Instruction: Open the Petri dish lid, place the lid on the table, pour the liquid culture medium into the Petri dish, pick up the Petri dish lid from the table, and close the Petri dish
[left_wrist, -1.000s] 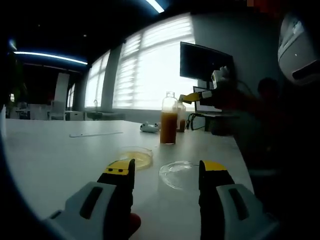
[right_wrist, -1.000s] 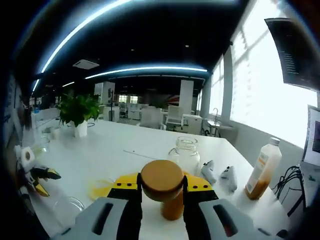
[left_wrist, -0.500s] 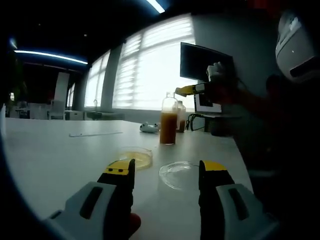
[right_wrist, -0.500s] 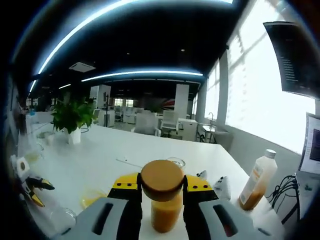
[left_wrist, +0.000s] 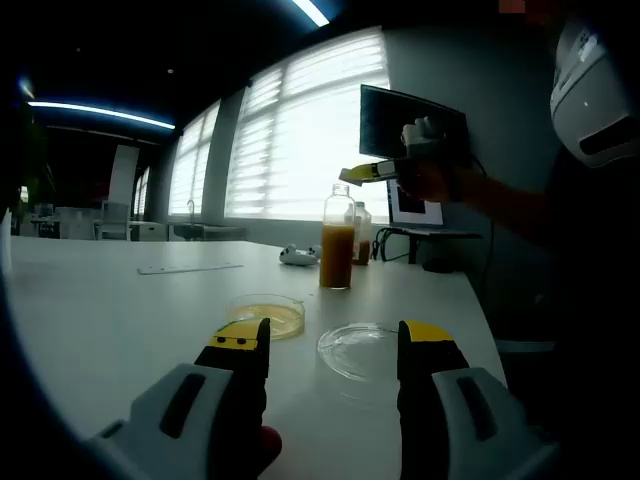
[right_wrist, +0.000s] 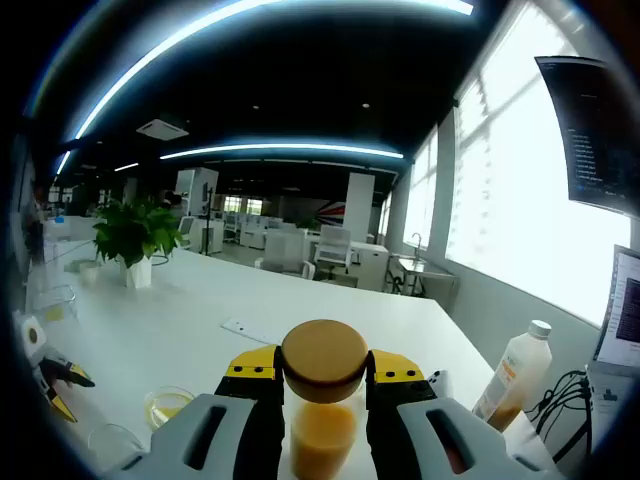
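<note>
Now resting on white table (left_wrist: 100, 300): Petri dish (left_wrist: 266, 313) holding yellow liquid, clear lid (left_wrist: 358, 347) lying just beside dish. Hovering near dish, left gripper (left_wrist: 330, 345), jaws apart. Gripping capped bottle (right_wrist: 323, 400) of orange medium, right gripper (right_wrist: 322, 375), raised above table.

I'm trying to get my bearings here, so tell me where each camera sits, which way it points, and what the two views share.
Left gripper view: rides on the left tongs, low over the white table, facing the windows; its open jaws frame the dish and the lid. The right tongs and a hand show above the bottle.
Right gripper view: rides on the right tongs, raised, looking down the office; its jaws clamp a capped jar.
Shared: the table, dish, lid and left tongs.
</note>
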